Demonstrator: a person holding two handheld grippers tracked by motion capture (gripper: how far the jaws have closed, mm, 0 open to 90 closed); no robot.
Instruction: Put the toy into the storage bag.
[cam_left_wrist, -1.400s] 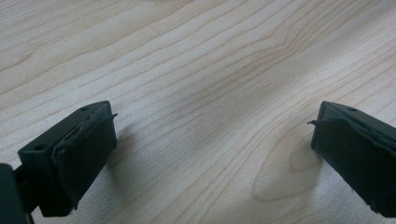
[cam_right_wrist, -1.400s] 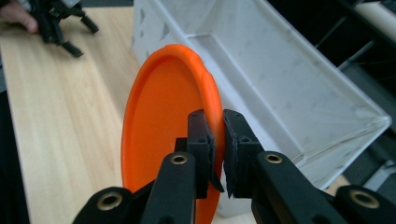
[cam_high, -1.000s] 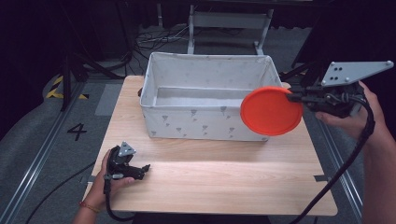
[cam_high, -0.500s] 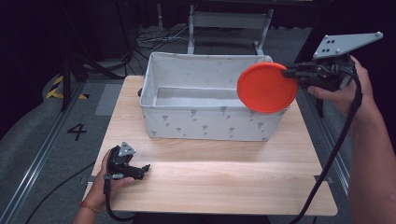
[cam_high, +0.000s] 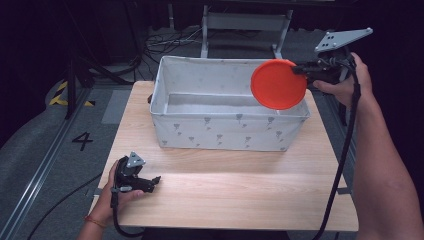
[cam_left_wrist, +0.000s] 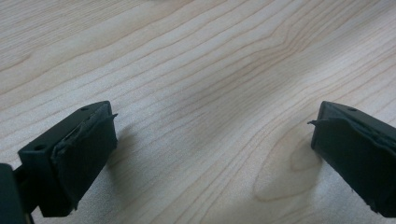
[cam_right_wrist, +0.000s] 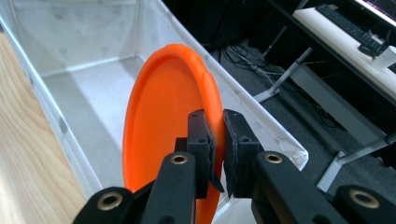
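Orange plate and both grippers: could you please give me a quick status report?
Right gripper shut on round orange plastic plate, held on edge above white fabric bin. Left gripper open, resting on wooden table. Nothing in the way.

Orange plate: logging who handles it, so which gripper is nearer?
Right. The right gripper clamps the orange plate's rim; the left gripper rests far off on the table.

Our left gripper rests low at seven o'clock, jaws spread wide, pointing toward three. Our right gripper hangs raised at two o'clock, jaws clamped, forearm stretched forward.
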